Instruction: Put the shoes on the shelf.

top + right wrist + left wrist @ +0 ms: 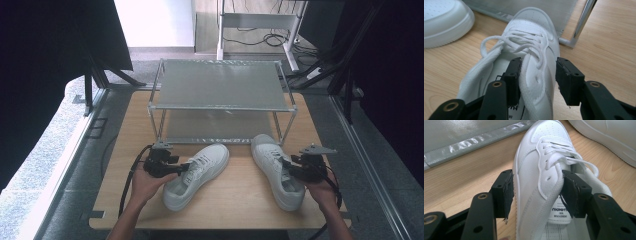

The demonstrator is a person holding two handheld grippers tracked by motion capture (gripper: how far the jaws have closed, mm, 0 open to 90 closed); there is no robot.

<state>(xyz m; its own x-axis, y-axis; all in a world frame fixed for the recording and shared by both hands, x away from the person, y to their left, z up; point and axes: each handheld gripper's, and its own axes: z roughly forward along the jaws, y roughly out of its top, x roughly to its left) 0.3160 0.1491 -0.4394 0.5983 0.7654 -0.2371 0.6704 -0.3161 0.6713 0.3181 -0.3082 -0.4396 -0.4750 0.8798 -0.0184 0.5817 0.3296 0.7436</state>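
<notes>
Two white shoes on a wooden table, one gripper at each, in front of a low metal rack.

On the left, the left gripper [184, 168] has its jaws around the side wall of the left shoe [197, 175]: one jaw outside, one inside the opening, a small gap at the outer jaw, so I cannot tell if it presses already. The tongue label reads upside down, something like "JUANIOU"; the small print is not readable. On the right, the right gripper [287, 169] straddles the wall of the right shoe [276, 170] the same way, with a clear gap at the outer jaw, so it is open. Both toes point to the rack [220, 85], probably so the shoes can go onto a shelf.
</notes>
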